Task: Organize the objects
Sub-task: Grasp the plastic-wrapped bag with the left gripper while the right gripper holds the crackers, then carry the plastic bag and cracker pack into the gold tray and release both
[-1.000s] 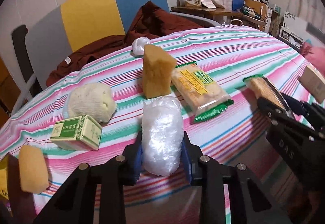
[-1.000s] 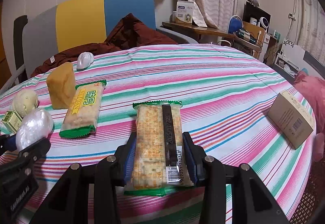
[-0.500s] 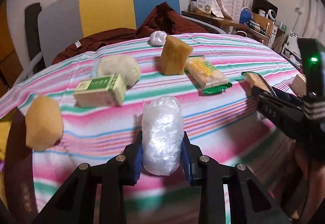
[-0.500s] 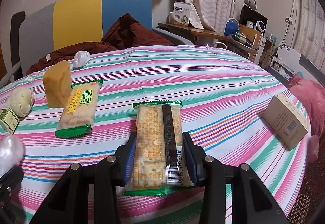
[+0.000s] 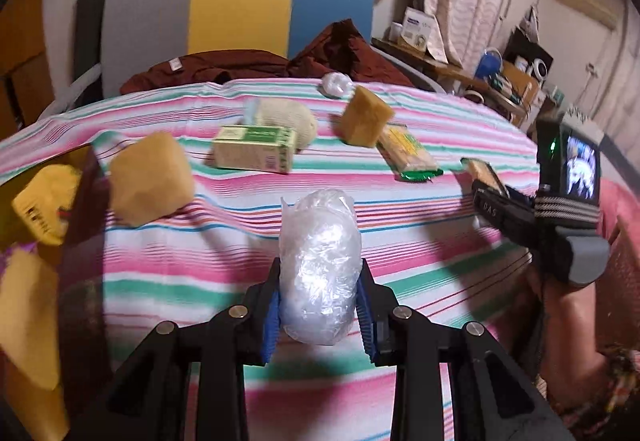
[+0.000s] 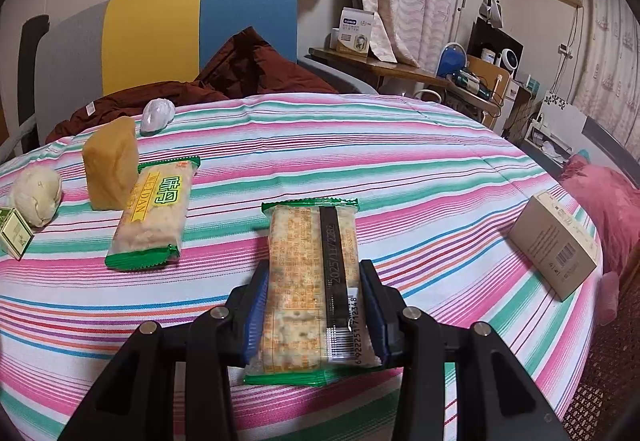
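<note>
The left gripper (image 5: 320,301) clamps a clear plastic bundle (image 5: 319,265) upright between its pads, clear of the striped cloth (image 5: 400,253), likely for carrying. The right gripper (image 6: 314,311) grips a cracker packet (image 6: 312,281) lengthwise, ahead of its fingers.

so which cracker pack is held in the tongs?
The cracker pack showing its barcode, clamped by the right tongs; the green-and-yellow-labelled pack lies free on the table.
</note>
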